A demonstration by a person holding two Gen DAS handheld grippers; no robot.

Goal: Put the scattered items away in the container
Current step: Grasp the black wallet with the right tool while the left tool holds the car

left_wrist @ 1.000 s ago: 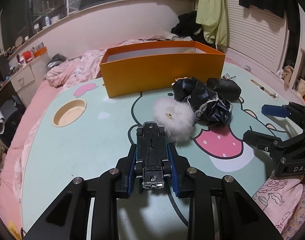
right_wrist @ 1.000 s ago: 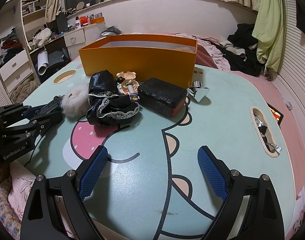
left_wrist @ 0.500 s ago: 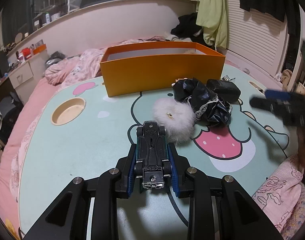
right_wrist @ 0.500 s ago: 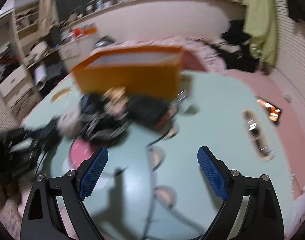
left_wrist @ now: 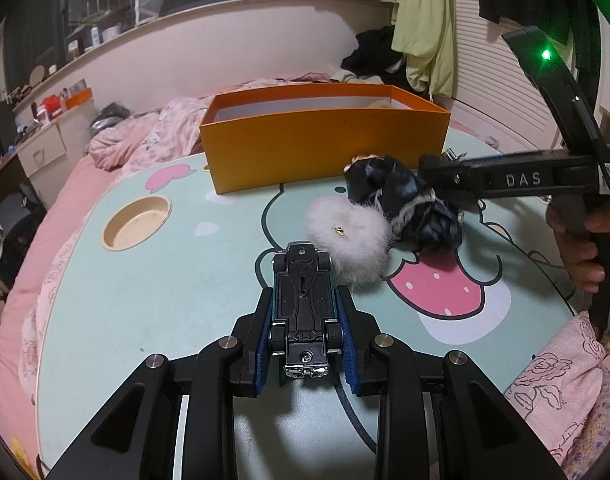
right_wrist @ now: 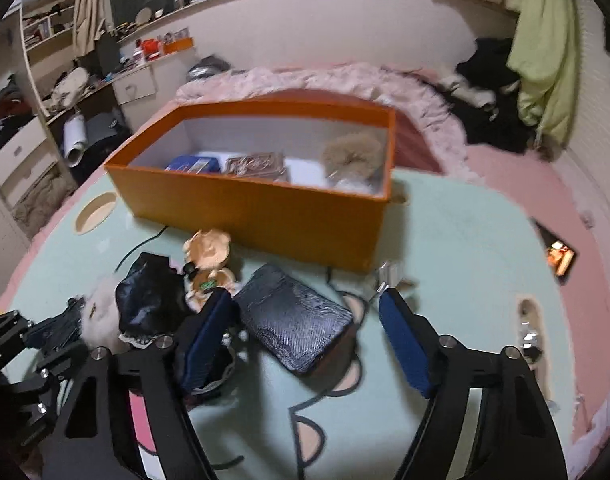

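We hold the toy car [left_wrist: 303, 300] belly-up, clamped in the left gripper [left_wrist: 305, 328], likely waiting its turn for the orange box [left_wrist: 325, 152] at twelve o'clock. The right gripper [right_wrist: 305, 332] straddles the dark pouch [right_wrist: 293, 324], jaws half wide and closing, pads not yet pressing. White pompom [left_wrist: 345, 240] lies just beside the car's nose.

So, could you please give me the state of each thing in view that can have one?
Left gripper: shut on the toy car, which is belly up.
Right gripper: closing, pads not yet pressing the dark pouch between them.
Orange box: open, partly filled.
White pompom: loose on the table.
Black cloth: crumpled, beside the pompom.
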